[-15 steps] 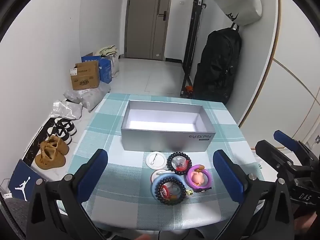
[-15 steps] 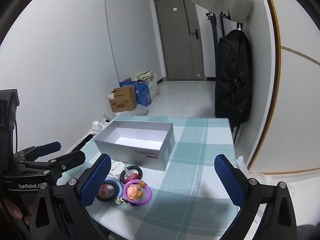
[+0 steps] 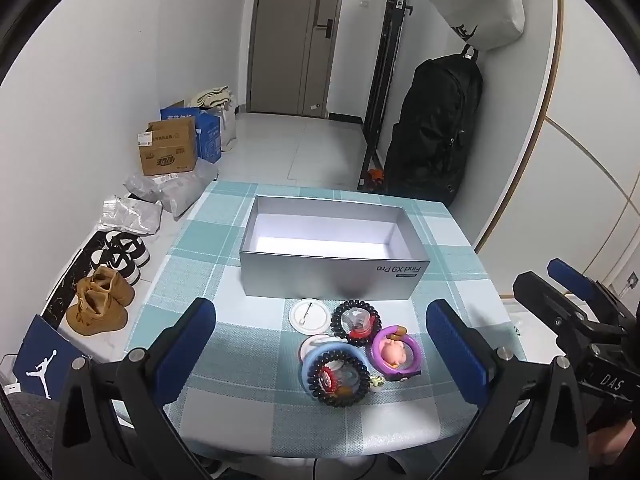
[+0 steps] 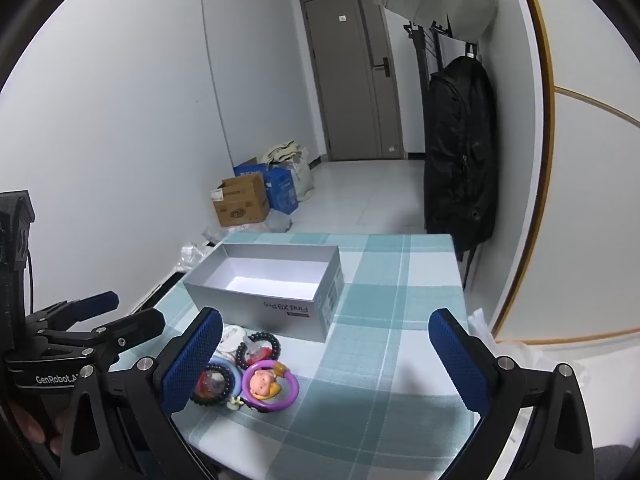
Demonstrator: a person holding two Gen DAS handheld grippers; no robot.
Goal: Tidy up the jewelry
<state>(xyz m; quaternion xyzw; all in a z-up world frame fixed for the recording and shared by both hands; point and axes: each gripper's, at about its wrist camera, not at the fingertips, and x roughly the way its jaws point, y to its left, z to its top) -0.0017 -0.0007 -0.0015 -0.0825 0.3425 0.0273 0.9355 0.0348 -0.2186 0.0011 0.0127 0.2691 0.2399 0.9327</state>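
A pile of jewelry lies on the checked tablecloth (image 3: 224, 264) in front of an empty silver box (image 3: 334, 278): a black bead bracelet (image 3: 356, 322), a second black bead bracelet (image 3: 338, 378) on a blue ring, a purple ring with a pink pig charm (image 3: 396, 354) and a white round badge (image 3: 308, 316). The pile also shows in the right wrist view (image 4: 256, 372), with the box (image 4: 276, 288) behind it. My left gripper (image 3: 320, 356) is open and empty, above the pile. My right gripper (image 4: 326, 364) is open and empty, to the right of the pile.
Shoes (image 3: 100, 296), bags and cardboard boxes (image 3: 168, 152) stand on the floor left of the table. A black backpack (image 3: 436, 136) hangs by the wall behind it. The table's near edge (image 3: 320, 446) is just below the grippers.
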